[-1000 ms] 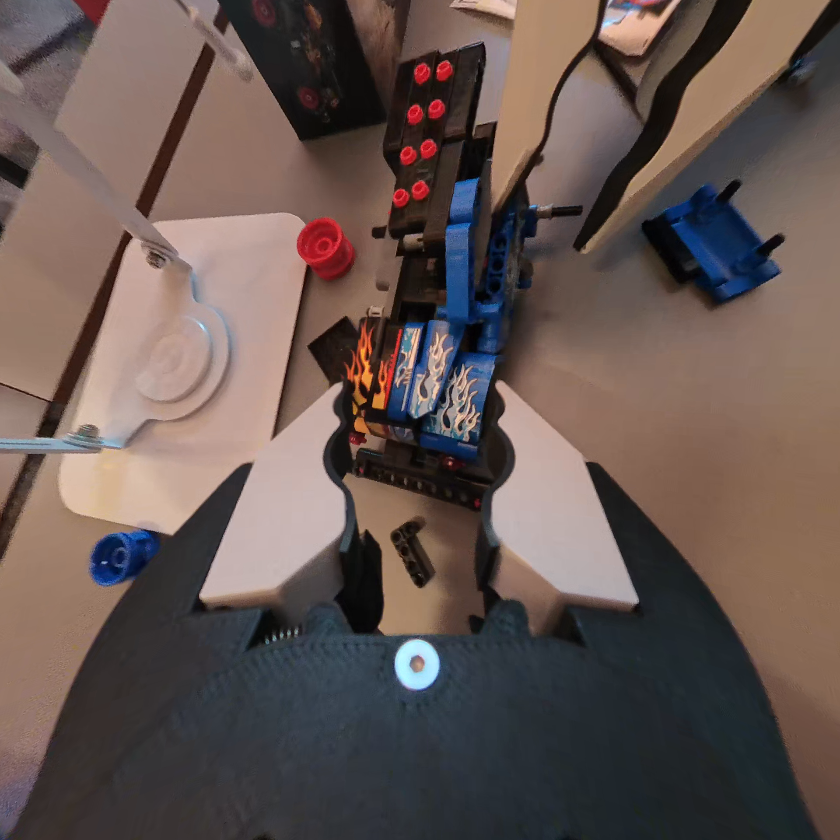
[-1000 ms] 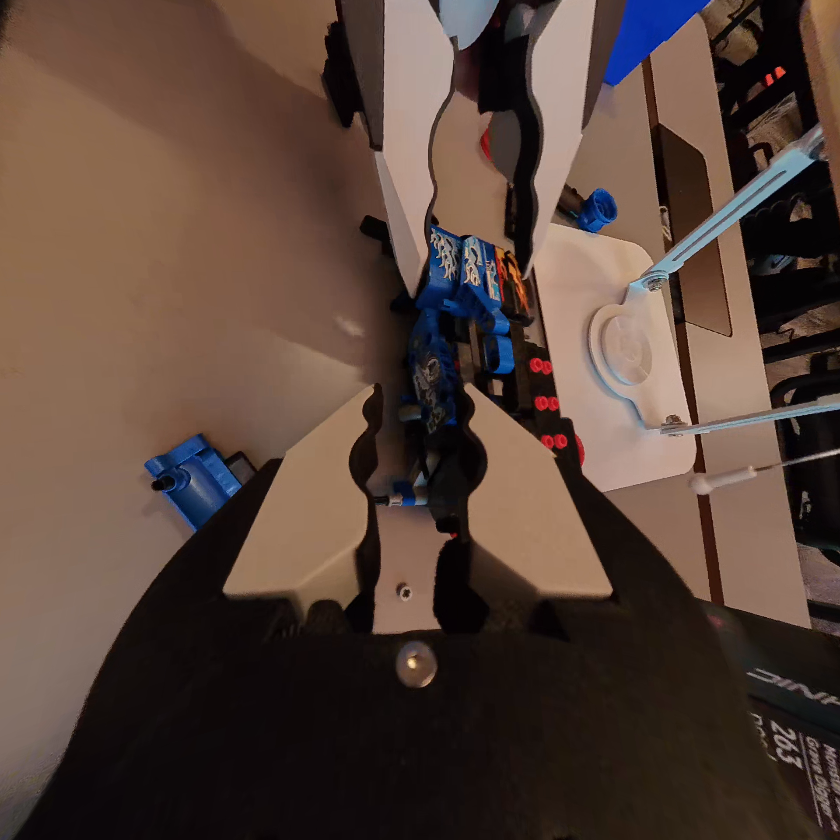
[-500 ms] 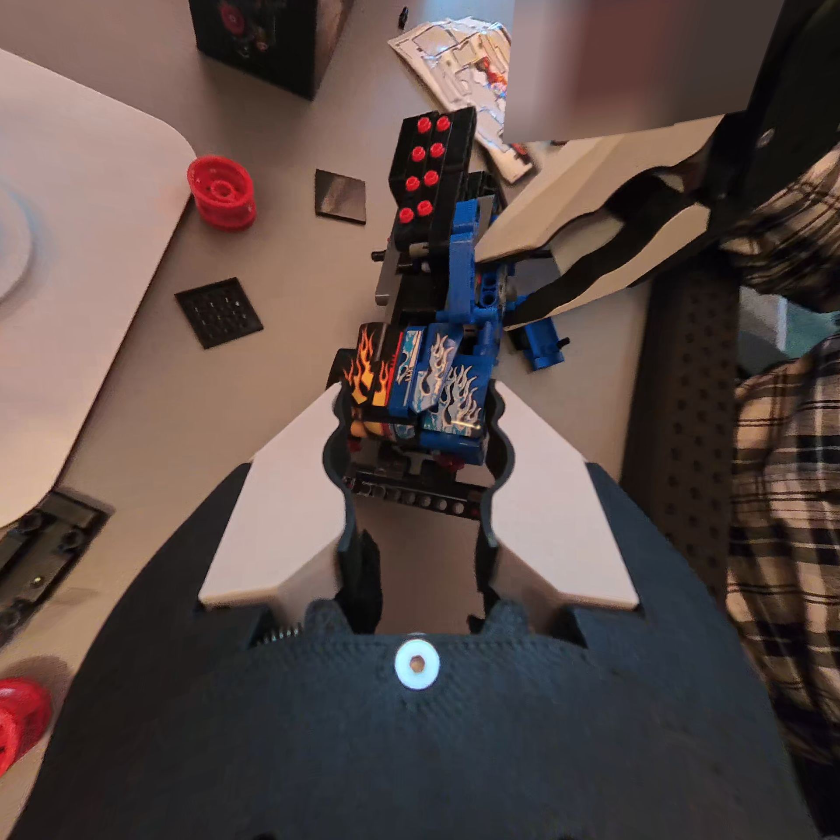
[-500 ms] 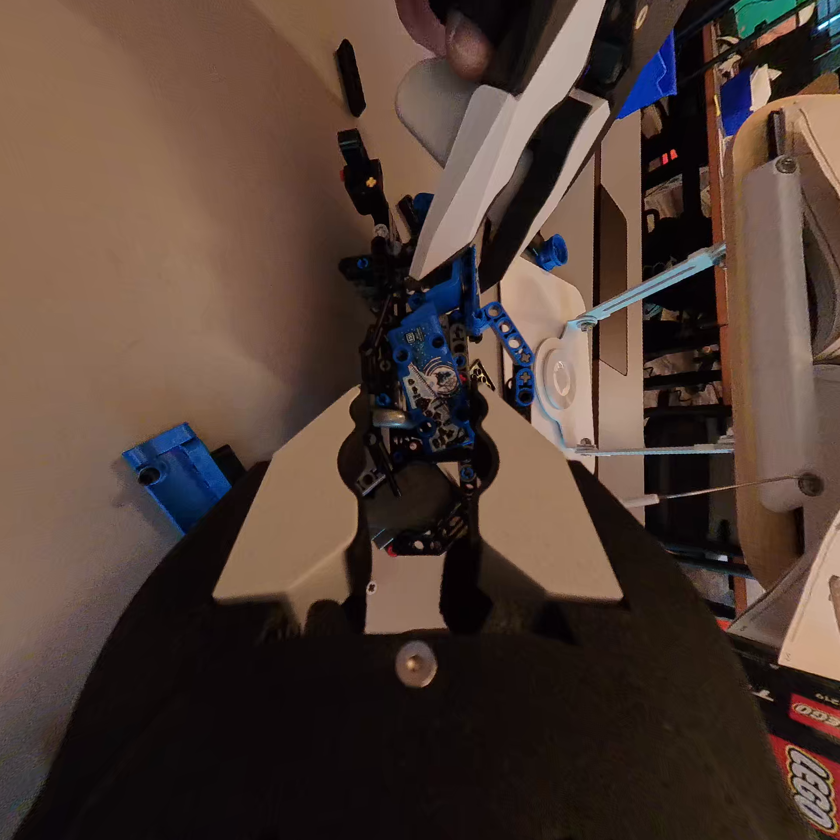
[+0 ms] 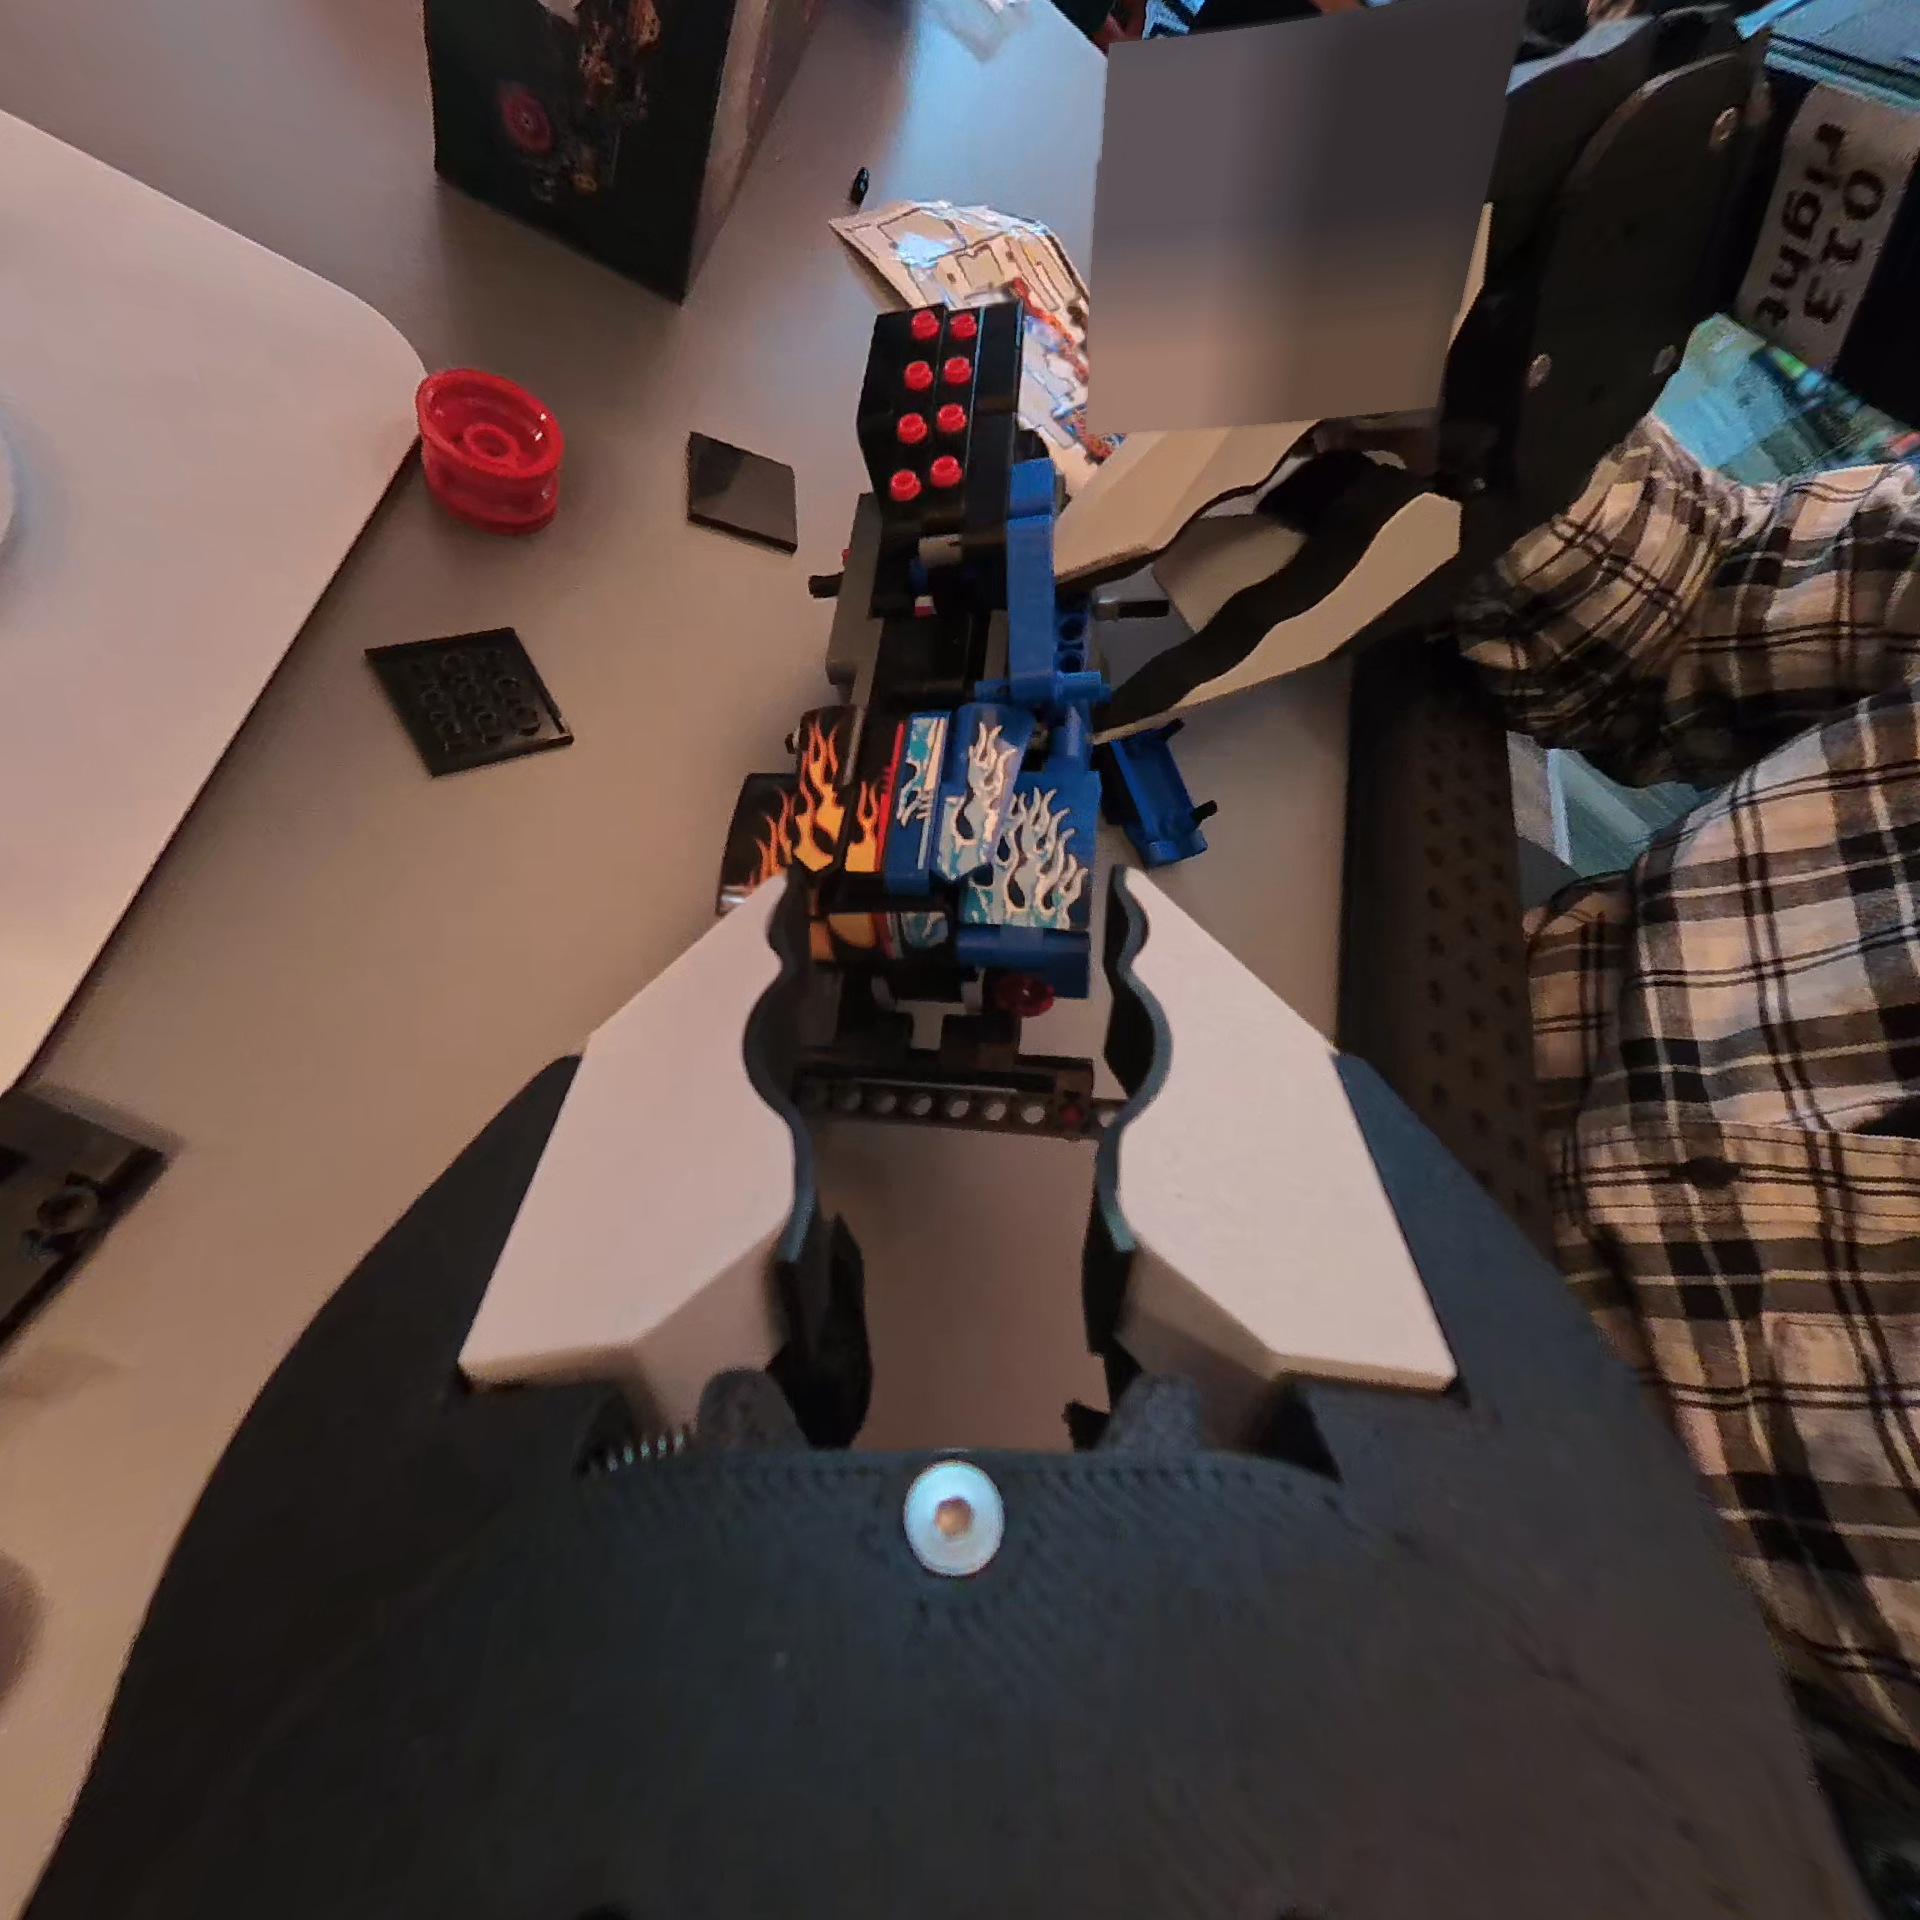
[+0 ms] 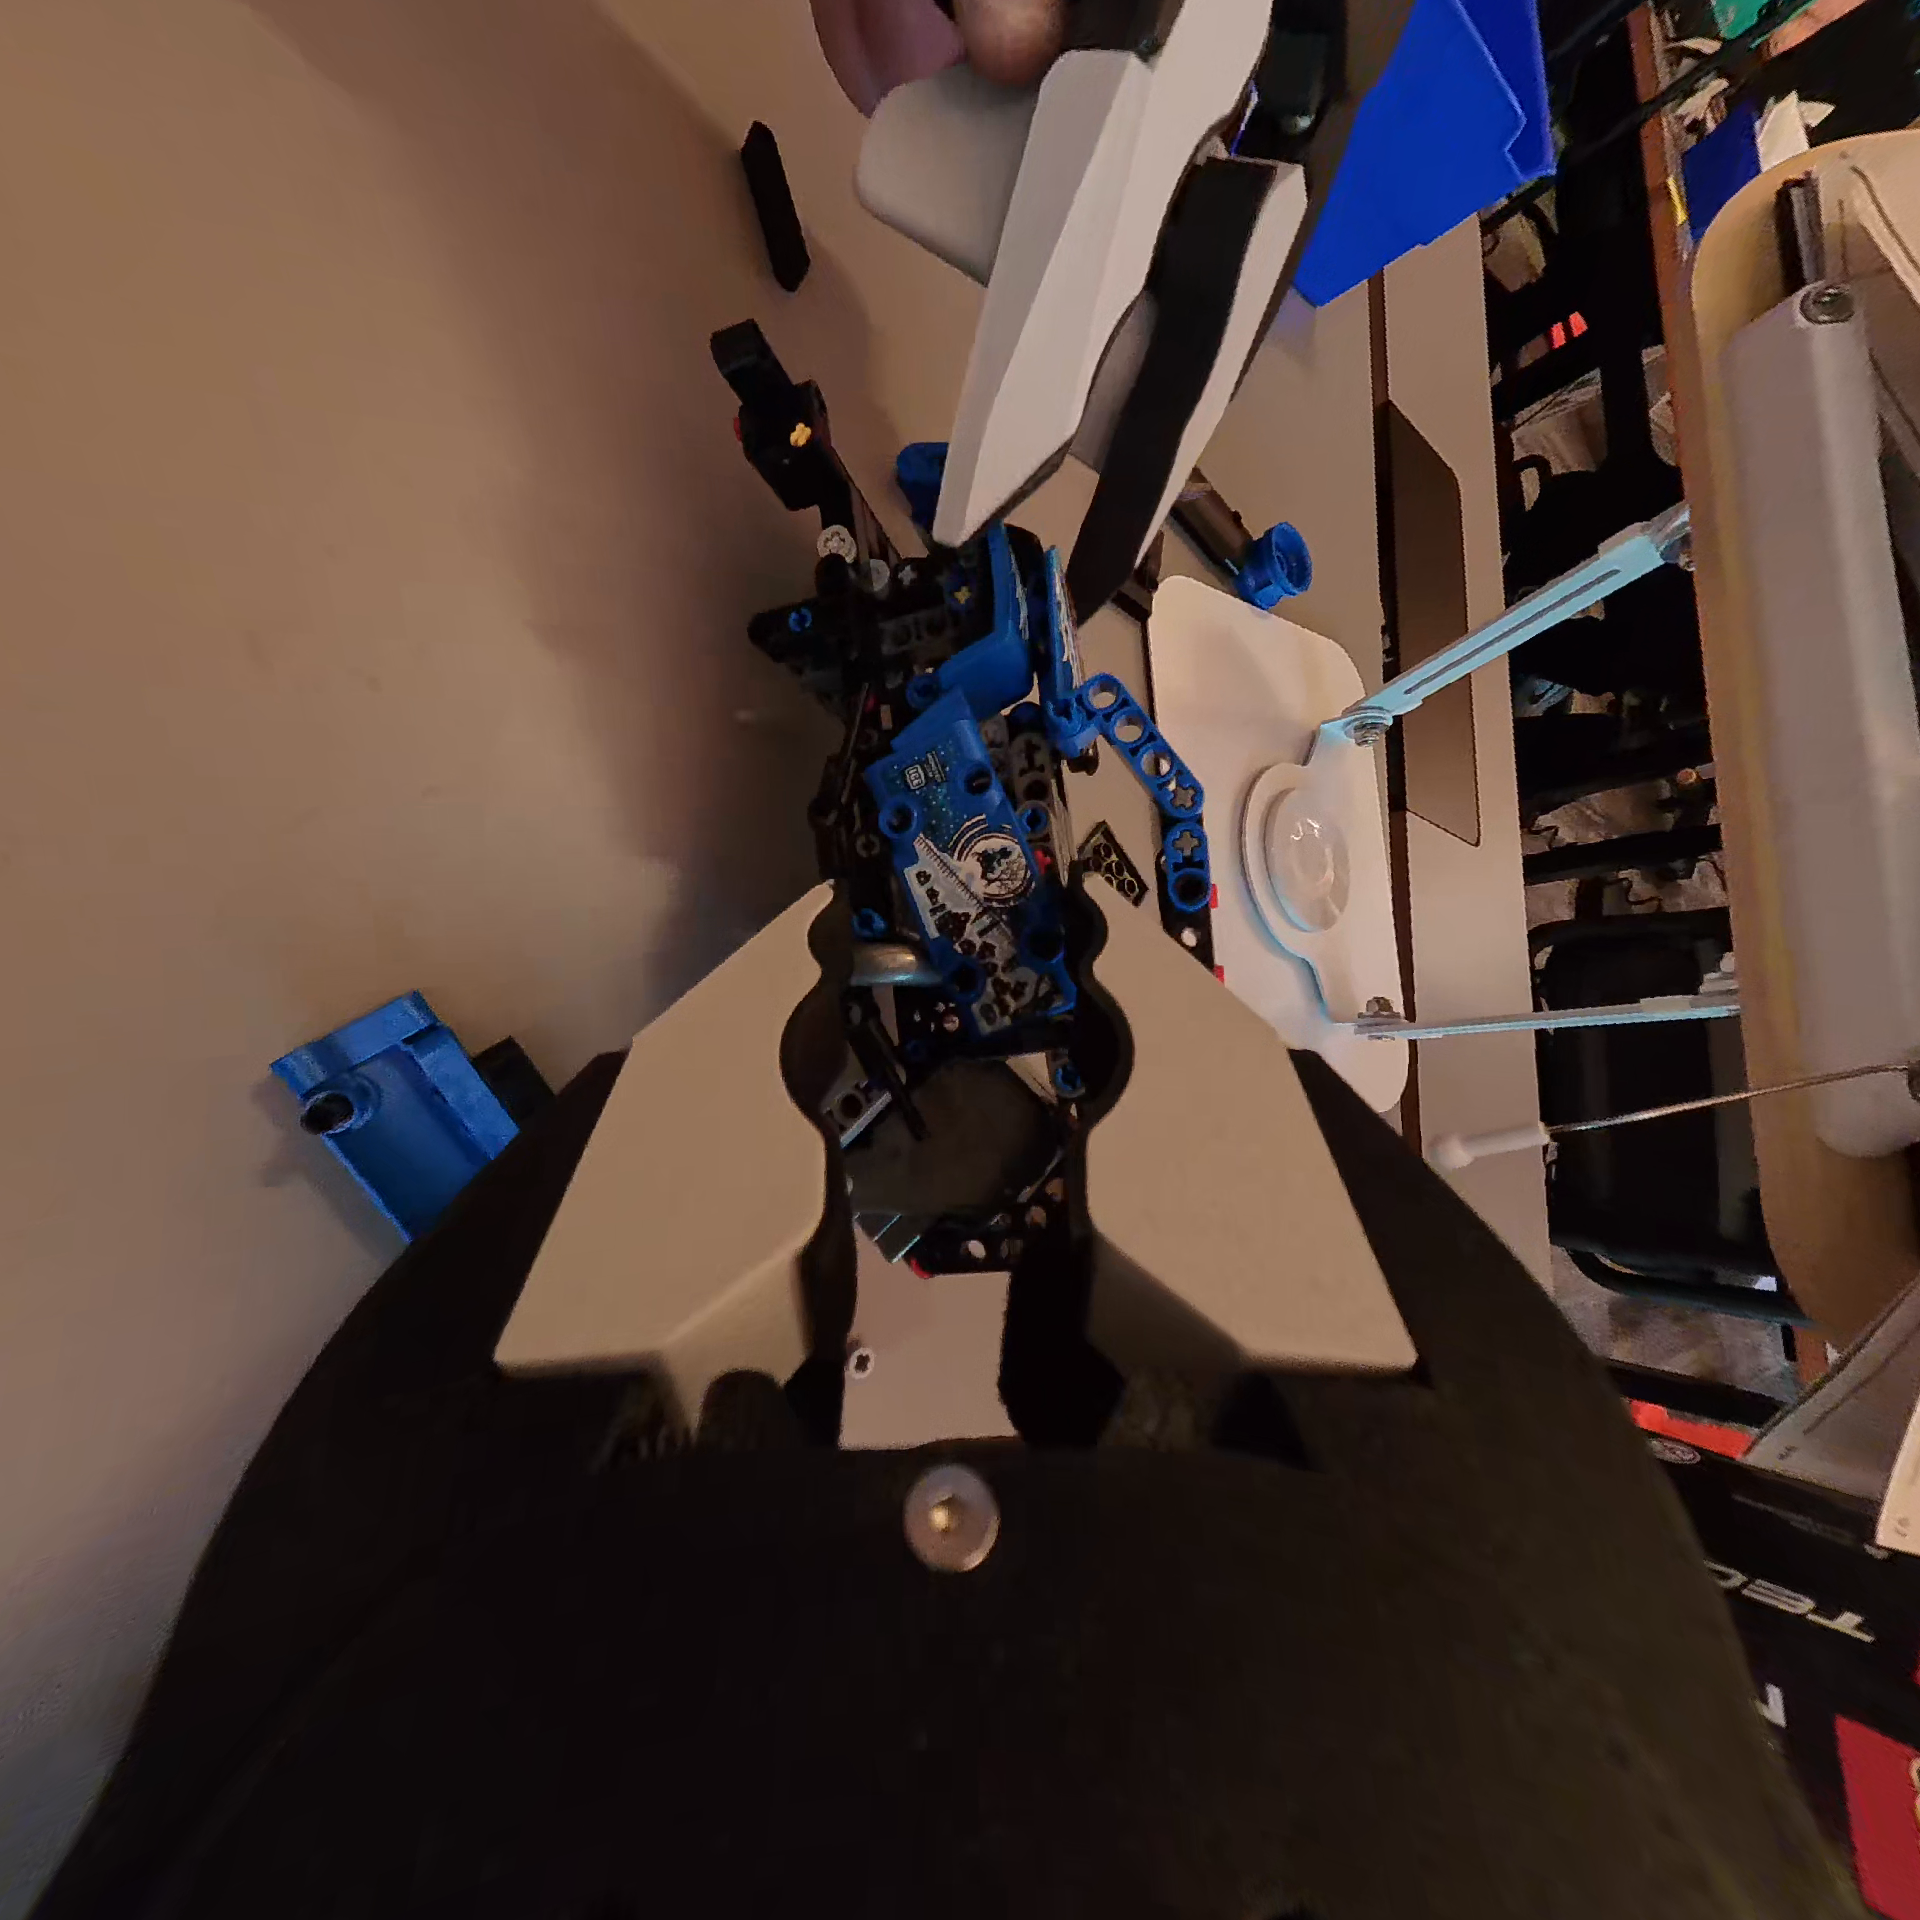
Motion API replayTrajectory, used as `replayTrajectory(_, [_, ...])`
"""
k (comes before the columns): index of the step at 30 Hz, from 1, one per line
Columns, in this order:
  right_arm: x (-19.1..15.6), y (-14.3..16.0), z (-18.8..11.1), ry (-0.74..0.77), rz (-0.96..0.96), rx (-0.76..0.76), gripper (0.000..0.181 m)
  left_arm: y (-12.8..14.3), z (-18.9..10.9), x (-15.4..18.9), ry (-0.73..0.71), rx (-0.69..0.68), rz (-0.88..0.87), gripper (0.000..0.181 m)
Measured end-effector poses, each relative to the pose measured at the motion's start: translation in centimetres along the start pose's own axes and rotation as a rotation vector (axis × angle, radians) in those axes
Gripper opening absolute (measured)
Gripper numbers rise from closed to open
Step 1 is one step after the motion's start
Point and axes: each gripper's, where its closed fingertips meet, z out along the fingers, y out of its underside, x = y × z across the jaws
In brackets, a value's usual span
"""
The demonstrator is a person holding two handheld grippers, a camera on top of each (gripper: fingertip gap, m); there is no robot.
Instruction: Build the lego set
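On grey table [image 5: 312, 987], red wheel [image 5: 488, 449], black box [image 5: 582, 114], white pad [image 5: 156, 499]

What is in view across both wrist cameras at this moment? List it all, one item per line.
Lego vehicle model: one, blue and black with flame stickers and red studs, held off the table between both claws.
Red wheel rim: one, on the table left of the model.
Black square plates: two, flat on the table near the rim.
Blue lego subassembly: one, on the table, left in the right wrist view.
Blue wheel hub: one, beside the white pad.
Black box: one, far side of the table.
Instruction sheet: one, behind the model.
White pad: one, left of the table.
Plaid sleeve: one, right edge.
Left claw: shut on the model's front.
Right claw: shut on its underside.
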Motion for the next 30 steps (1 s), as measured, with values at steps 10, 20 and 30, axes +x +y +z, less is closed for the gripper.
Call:
replayTrajectory(10, [1.0,-0.2,0.7,-0.08,0.019,-0.006,0.039,0.3,-0.9,-0.9,-0.023,0.034,0.014,0.061])
replayTrajectory(20, [1.1,-0.4,1.0,-0.076,0.02,0.013,0.039,-0.8,-1.5,-1.4,-0.162,0.054,0.185,0.059])
replayTrajectory(30, [0.7,-0.8,0.8,-0.091,-0.003,0.021,0.038,-4.1,-0.7,-0.1,-0.224,0.169,0.372,0.023])
